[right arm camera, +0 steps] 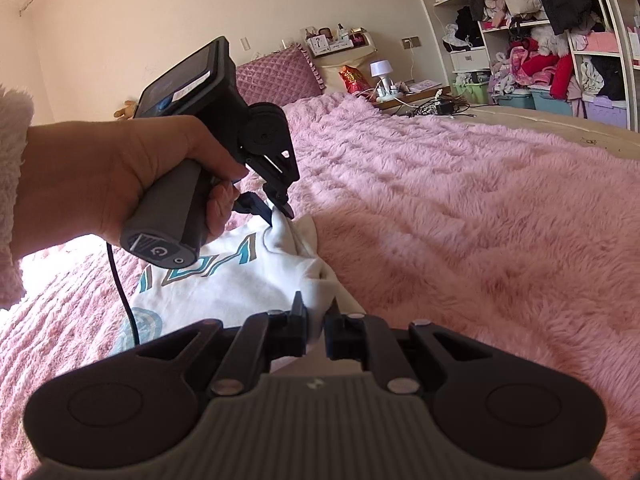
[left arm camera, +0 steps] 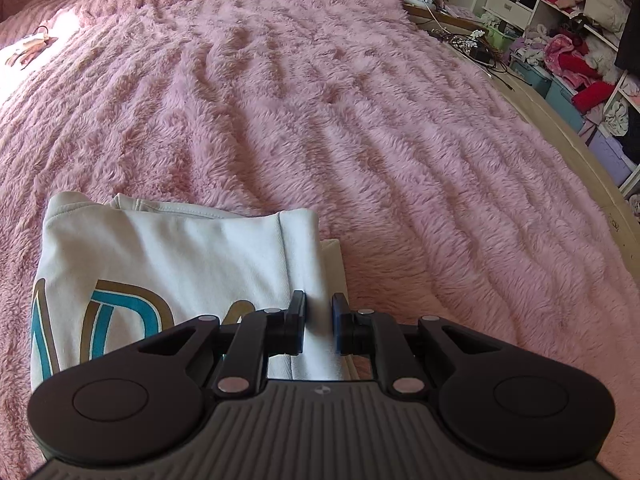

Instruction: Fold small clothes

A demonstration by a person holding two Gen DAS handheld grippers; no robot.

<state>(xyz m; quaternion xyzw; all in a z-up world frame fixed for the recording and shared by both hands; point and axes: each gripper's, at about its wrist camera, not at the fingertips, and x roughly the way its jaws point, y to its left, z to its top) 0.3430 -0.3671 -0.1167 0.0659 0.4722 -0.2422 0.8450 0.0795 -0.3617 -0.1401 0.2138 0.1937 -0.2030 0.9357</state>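
Observation:
A white garment [left arm camera: 180, 248] with teal and gold lettering lies partly folded on the pink fluffy blanket [left arm camera: 360, 140]. In the left wrist view my left gripper [left arm camera: 319, 297] is shut on the garment's right edge, with white cloth between the pads. The right wrist view shows the same garment [right arm camera: 224, 280] bunched and lifted along one edge. There my left gripper [right arm camera: 280, 216], held in a person's hand [right arm camera: 120, 168], pinches the far corner. My right gripper [right arm camera: 316, 303] is shut on the near corner of that edge.
The blanket [right arm camera: 460, 220] covers the whole bed. A pink quilted pillow [right arm camera: 276, 76] is at the head. A low stand with a lamp [right arm camera: 380, 72] and cables sits beside it. Shelves full of clothes [right arm camera: 540, 40] and storage bins line the right. A small pale item [left arm camera: 28, 46] lies far left.

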